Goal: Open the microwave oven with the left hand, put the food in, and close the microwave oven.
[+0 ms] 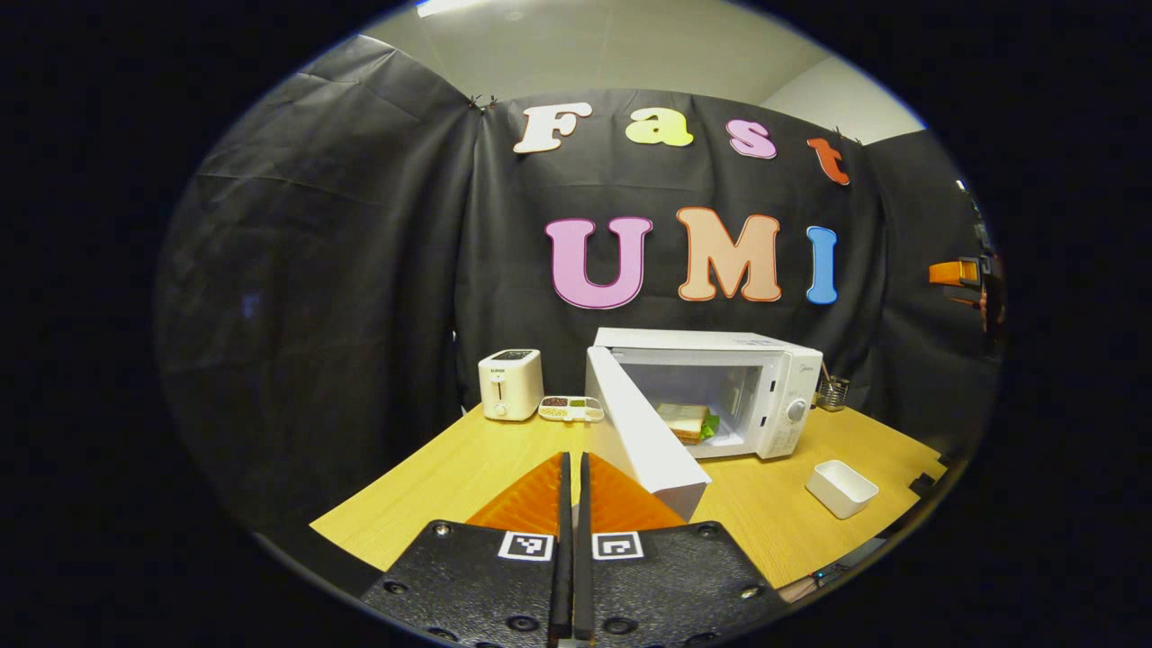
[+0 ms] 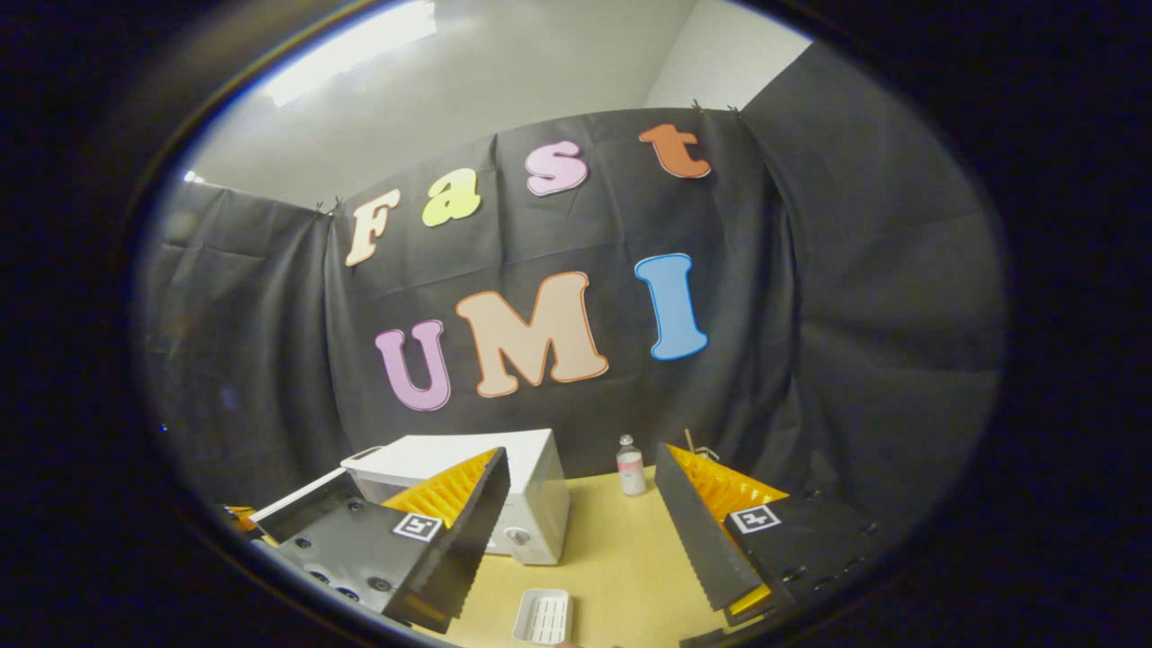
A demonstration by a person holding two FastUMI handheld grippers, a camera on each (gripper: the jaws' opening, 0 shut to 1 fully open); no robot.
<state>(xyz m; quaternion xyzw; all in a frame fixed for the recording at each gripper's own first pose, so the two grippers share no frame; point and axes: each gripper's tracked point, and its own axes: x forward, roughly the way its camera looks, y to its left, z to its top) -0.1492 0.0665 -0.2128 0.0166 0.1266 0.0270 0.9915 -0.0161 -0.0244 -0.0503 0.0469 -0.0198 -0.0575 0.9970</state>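
Note:
A white microwave oven (image 1: 774,387) stands at the back of the wooden table (image 1: 450,486), its door (image 1: 641,436) swung wide open toward me. Inside lies a sandwich (image 1: 686,421) with a bit of green leaf. My left gripper (image 1: 572,461) is shut with nothing between its fingers, low over the table just left of the door's free edge. In the right gripper view the microwave oven (image 2: 531,499) sits below left, and my right gripper (image 2: 585,504) stands open and empty, held high above the table (image 2: 621,558).
A white toaster (image 1: 509,383) and a small dish of condiments (image 1: 571,409) sit left of the microwave. A white rectangular tray (image 1: 841,487) lies on the table's right part, the same tray (image 2: 544,617) below my right gripper. A small bottle (image 2: 630,466) stands by the back wall.

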